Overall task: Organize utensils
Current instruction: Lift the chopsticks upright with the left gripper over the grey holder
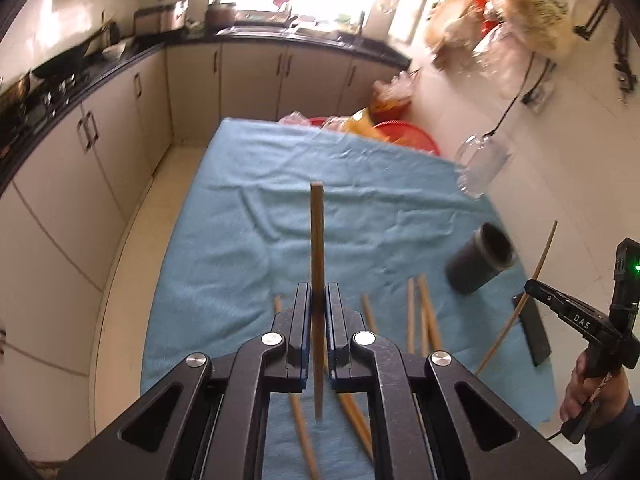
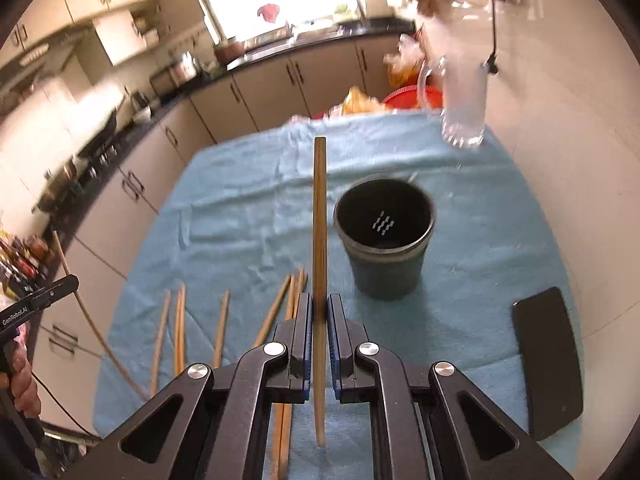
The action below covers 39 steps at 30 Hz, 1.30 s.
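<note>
A chopstick [image 1: 317,240] is clamped in the closed left tool [image 1: 319,300], another chopstick [image 2: 320,220] in the closed right tool [image 2: 319,312]. The dark cup [image 2: 384,236] on the blue-clothed bench [image 2: 248,208] is seen empty. More loose chopsticks [image 2: 180,328] are left lying beside it.

Two wooden chopsticks are lifted off the table: one chopstick [image 1: 317,236] stands clamped between the pads of the left gripper [image 1: 319,300], square end up; a second chopstick [image 2: 319,240] is pinched likewise in the right gripper [image 2: 319,312], just left of the dark holder cup [image 2: 384,236]. The cup stands upright and empty on the blue cloth [image 2: 248,216], slots showing in its bottom. Loose chopsticks [image 2: 180,328] lie scattered on the cloth at its near edge.
</note>
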Available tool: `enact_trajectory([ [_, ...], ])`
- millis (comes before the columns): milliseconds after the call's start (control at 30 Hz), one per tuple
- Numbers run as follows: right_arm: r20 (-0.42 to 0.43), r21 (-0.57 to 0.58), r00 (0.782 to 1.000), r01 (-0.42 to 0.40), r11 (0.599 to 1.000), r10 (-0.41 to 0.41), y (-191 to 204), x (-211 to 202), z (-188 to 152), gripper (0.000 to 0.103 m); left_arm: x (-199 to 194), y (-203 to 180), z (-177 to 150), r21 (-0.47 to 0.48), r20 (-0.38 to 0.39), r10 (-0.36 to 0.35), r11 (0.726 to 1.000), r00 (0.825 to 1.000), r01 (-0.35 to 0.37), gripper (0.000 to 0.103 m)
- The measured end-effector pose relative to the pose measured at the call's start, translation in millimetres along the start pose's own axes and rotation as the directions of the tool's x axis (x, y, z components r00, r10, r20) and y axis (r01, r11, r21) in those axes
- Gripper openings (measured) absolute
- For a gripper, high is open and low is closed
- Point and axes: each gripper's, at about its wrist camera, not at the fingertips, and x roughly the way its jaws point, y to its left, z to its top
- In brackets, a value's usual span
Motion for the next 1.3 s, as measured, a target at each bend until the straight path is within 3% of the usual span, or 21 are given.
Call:
enact_trajectory([
  [500,0.183,0.042,0.983,-0.016,0.999,0.008,-7,-64,23,0.008,-24,-72,42,0.125,0.066,-0.113,0.987,0.991,0.104,0.006],
  [933,0.303,0.037,0.953,-0.003,0.999,-0.009,-24,-82,77,0.008,-40,-163,100,0.23,0.111,-0.236,0.951,0.965,0.206,0.006],
  [1133,0.316,0.03,0.949,-0.021,0.999,0.01,-37,-75,101,0.008,-23,-204,118,0.231,0.114,-0.269,0.944,0.957,0.238,0.006],
  [1300,0.305,0.012,0.952,-0.031,0.999,0.026,-45,-59,116,0.008,10,-227,123,0.208,0.1,-0.251,0.951,0.963,0.227,0.006],
])
